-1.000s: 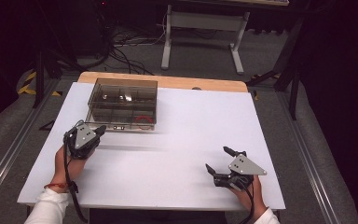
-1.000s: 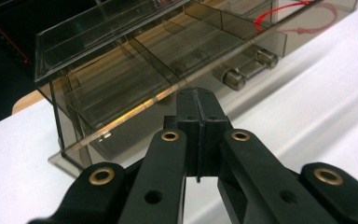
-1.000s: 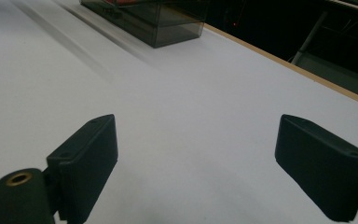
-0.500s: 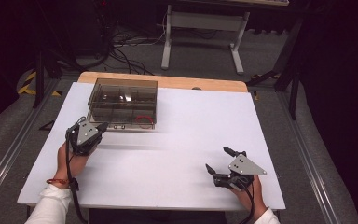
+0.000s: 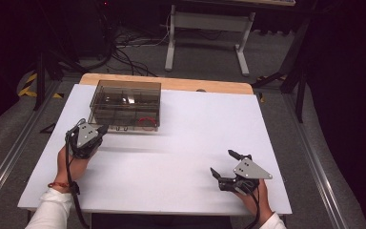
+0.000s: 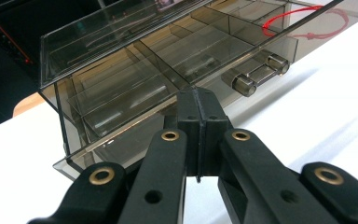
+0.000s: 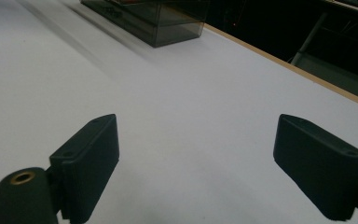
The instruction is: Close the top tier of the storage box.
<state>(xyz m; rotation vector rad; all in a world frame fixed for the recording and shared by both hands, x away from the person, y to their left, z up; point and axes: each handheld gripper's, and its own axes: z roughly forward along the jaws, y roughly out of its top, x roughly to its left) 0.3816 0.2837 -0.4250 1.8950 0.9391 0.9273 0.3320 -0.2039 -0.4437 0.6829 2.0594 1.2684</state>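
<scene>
Boxes: I count one, a smoky clear box (image 5: pixel 125 106) with a lid and inner dividers, sitting at the far left of the table, just ahead of my left gripper.
Compartments: several inside; I can't get an exact count through the tinted lid.
Latches: one on the front wall (image 6: pixel 256 73), to the right of my left jaw tips in the left gripper view.
Red items: one red loop (image 6: pixel 303 22) in the right front compartment.
Grippers: two.
Left gripper (image 6: pixel 198 108): jaws pressed together, nothing between them, tips right at the box's front edge; I can't tell if they touch it.
Right gripper (image 7: pixel 196 154): jaws wide apart, nothing between them, resting at the near right of the table, well apart from the box.
Hands: two, one on each gripper, white sleeves at the near edge.
Table (image 5: pixel 195 138): one, white top, bare apart from the box, wooden strip along the far edge.
Room: dark, grey carpet, cables on the floor, one white metal stand (image 5: pixel 207 33) behind the table.
</scene>
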